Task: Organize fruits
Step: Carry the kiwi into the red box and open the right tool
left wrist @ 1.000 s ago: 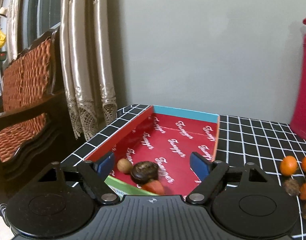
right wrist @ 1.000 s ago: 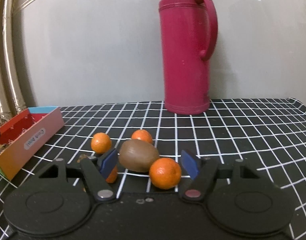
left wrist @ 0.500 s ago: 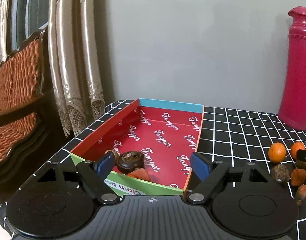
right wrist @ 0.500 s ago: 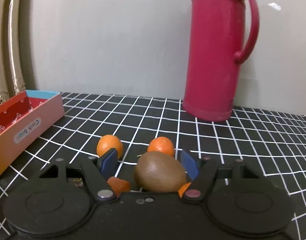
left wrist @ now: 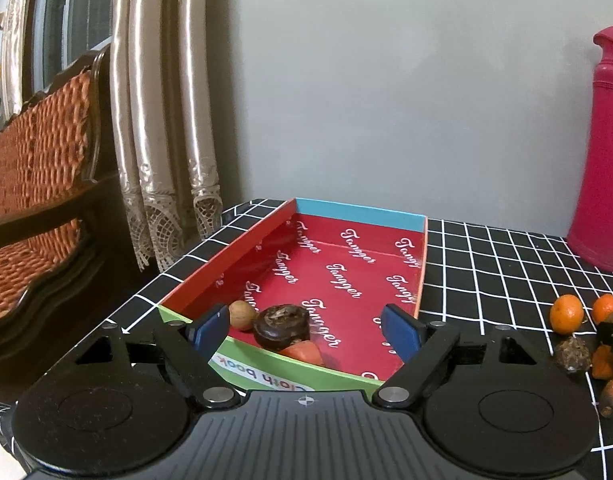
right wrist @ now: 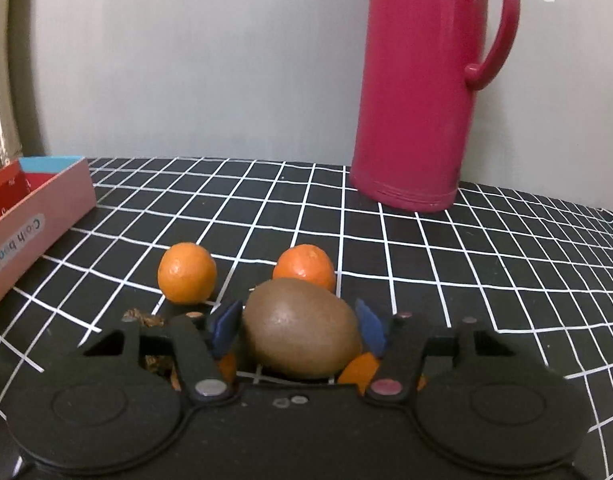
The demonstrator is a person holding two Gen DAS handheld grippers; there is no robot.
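My right gripper (right wrist: 298,330) has its blue pads closed against both sides of a brown kiwi (right wrist: 302,328) low over the black checked tablecloth. Two small oranges (right wrist: 187,267) (right wrist: 304,266) sit just behind it. More orange pieces (right wrist: 356,368) and a rough brown fruit (right wrist: 146,320) lie under the gripper. My left gripper (left wrist: 304,330) is open and empty over the near end of the red box (left wrist: 346,272). The box holds a dark brown round fruit (left wrist: 282,326), a tan nut-like fruit (left wrist: 242,315) and an orange-red piece (left wrist: 304,352).
A tall pink thermos (right wrist: 426,80) stands at the back of the table by the grey wall. The loose fruit pile (left wrist: 578,336) lies right of the box. Curtains (left wrist: 162,120) and a wooden chair (left wrist: 38,200) stand beyond the table's left edge.
My right gripper moved forward over the fruit pile and closed its pads onto the kiwi. My left gripper drew back from the box and stayed open.
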